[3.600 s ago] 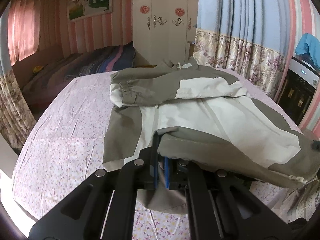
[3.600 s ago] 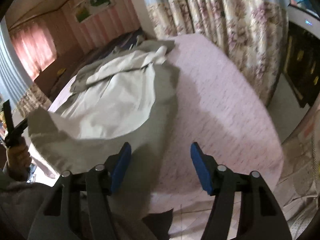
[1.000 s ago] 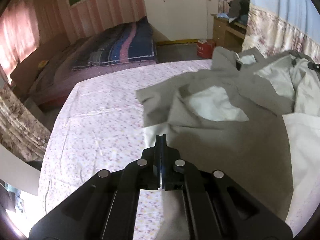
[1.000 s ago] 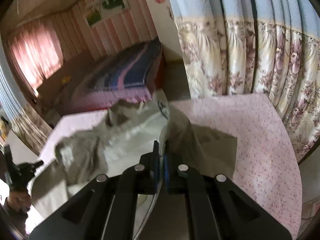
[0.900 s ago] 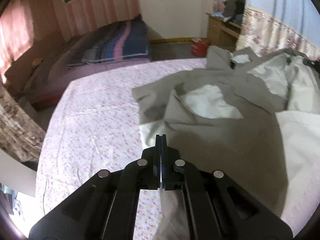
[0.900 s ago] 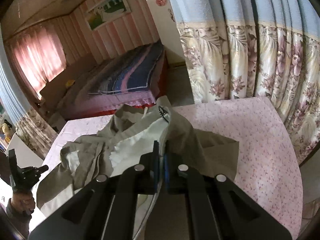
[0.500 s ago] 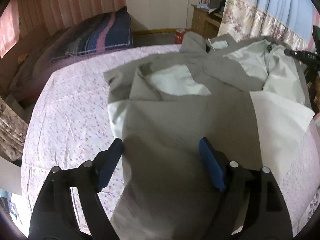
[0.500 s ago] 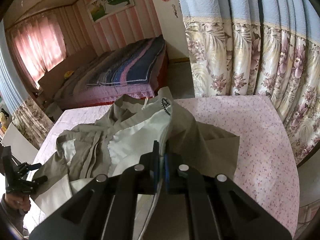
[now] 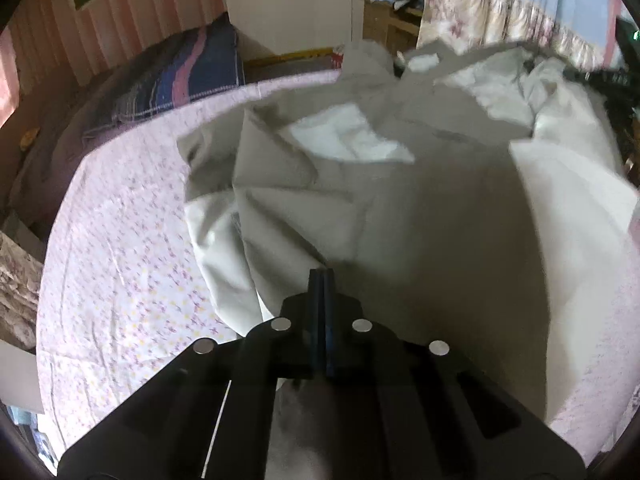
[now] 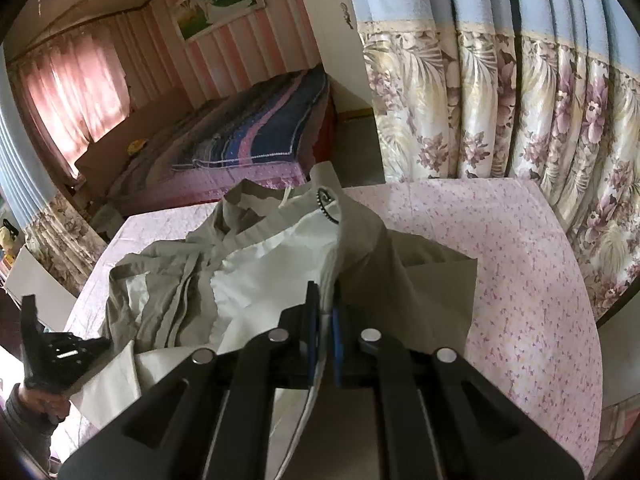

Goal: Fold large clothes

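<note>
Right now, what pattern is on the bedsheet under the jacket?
Pale pink bedsheet with tiny purple flowers; right wrist view shows it best.

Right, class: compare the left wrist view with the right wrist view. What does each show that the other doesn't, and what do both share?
Only the left wrist view shows the wooden cabinet by the white wardrobe.

Only the right wrist view shows the framed picture, the pink window curtains, and the person's left hand holding the other tool.

Both show the grey-and-white jacket crumpled on the floral sheet, the striped bed beyond, and each view's own claw, left claw and right claw, shut on jacket fabric.
</note>
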`<state>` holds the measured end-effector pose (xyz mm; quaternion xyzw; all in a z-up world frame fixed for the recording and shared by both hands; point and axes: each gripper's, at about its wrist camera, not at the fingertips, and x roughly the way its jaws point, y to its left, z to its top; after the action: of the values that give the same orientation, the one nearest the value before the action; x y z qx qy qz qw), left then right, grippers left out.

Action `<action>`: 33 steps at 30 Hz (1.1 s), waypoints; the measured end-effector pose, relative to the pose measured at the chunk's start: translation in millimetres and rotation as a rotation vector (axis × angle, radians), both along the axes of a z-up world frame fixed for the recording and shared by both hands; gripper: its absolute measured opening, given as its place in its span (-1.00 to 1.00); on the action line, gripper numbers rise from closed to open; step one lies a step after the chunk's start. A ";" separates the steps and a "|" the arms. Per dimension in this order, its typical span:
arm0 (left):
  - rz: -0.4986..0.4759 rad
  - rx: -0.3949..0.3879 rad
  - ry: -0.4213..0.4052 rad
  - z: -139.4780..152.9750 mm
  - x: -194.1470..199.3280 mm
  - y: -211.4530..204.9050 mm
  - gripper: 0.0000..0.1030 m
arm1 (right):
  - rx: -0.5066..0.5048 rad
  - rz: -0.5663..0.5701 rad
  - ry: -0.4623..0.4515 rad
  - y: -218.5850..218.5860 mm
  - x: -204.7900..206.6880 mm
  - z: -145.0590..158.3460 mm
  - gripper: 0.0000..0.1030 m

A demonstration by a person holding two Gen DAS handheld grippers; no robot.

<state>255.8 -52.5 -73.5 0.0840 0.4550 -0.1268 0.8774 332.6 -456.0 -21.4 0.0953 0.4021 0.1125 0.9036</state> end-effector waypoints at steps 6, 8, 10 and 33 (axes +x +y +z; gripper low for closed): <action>-0.032 -0.003 -0.024 27.3 9.2 -11.5 0.21 | 0.014 0.002 -0.002 -1.4 0.3 -0.6 -0.86; -0.052 -0.006 -0.013 25.6 14.7 -24.8 0.28 | 0.011 0.003 -0.001 -0.5 0.9 -1.4 -0.86; -0.061 -0.006 -0.003 21.6 20.0 -33.6 0.36 | 0.012 0.003 0.003 -1.0 1.9 -2.6 -0.86; -0.116 -0.061 0.094 -5.7 37.8 -50.3 -1.00 | 0.023 0.022 0.010 1.1 0.2 -6.3 -0.85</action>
<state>293.6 -102.8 -79.3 0.0772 0.4860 -0.1951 0.8484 332.8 -454.9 -27.7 0.1017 0.4065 0.1263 0.8991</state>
